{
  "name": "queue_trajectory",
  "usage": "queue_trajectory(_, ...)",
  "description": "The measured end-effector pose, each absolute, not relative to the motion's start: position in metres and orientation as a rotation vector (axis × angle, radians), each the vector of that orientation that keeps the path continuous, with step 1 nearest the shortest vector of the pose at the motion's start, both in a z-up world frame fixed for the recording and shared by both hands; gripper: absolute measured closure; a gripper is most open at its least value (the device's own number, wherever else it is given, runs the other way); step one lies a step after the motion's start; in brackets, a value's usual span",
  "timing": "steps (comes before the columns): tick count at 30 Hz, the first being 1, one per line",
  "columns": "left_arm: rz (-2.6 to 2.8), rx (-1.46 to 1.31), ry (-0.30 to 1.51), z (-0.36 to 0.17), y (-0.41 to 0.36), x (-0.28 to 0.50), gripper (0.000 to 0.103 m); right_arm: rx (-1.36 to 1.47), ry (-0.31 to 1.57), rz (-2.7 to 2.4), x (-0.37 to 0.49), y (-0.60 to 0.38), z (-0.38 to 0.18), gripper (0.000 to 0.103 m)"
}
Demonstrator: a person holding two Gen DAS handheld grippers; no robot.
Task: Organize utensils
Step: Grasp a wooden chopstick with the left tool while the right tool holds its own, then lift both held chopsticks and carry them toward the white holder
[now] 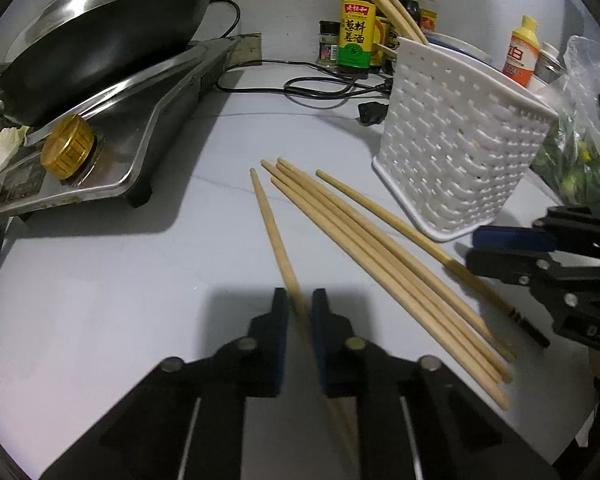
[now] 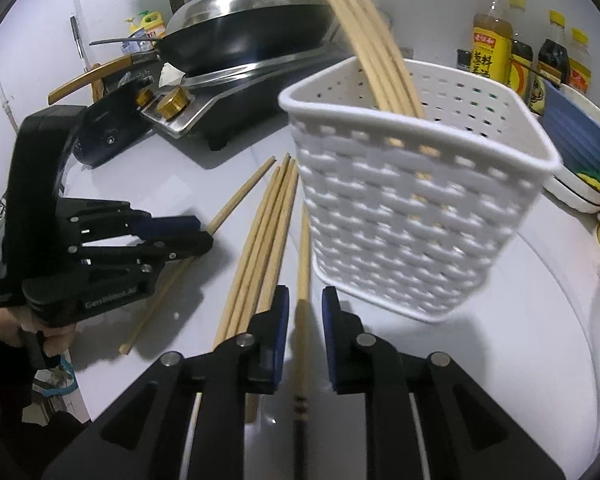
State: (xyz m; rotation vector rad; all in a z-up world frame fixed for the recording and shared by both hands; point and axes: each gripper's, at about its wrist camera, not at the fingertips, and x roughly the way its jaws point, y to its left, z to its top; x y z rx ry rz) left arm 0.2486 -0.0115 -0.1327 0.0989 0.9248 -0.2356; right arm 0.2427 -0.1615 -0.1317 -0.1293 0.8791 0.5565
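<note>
Left wrist: left gripper [image 1: 300,312] pinching one chopstick [image 1: 266,216]; right gripper [image 2: 304,312] fingers spread; five chopsticks [image 1: 380,256] loose.

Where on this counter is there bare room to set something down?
Bare counter lies between the stove and the single chopstick. It is crowded between that chopstick and the white basket, where loose chopsticks lie, and behind the basket among bottles.

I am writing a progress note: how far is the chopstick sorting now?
Done: several chopsticks stand in the white basket. In hand: the left gripper is shut on one chopstick. Left: a bundle on the counter, and a dark-tipped chopstick between the open jaws of the right gripper.
</note>
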Motion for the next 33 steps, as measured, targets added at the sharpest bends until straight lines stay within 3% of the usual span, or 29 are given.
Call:
queue_trajectory(7, -0.252, 0.084, 0.910, -0.134, -0.002, 0.240, 0.097, -0.187, 0.922, 0.534, 0.249, -0.142, -0.146, 0.088)
queue_trajectory(8, -0.249, 0.071, 0.907, -0.134, 0.000, 0.239, 0.097, -0.191, 0.908, 0.534, 0.247, -0.141, -0.146, 0.089)
queue_trajectory(9, -0.247, 0.050, 0.903, -0.134, 0.003, 0.237, 0.097, -0.182, 0.912, 0.543, 0.247, -0.141, -0.146, 0.097)
queue_trajectory(13, -0.238, -0.007, 0.894, -0.134, 0.014, 0.232, 0.097, -0.143, 0.907, 0.564, 0.245, -0.143, -0.144, 0.097)
queue_trajectory(33, -0.236, -0.136, 0.663, -0.053, 0.036, 0.189, 0.097, -0.065, 0.749, 0.647, 0.206, -0.161, -0.061, 0.097)
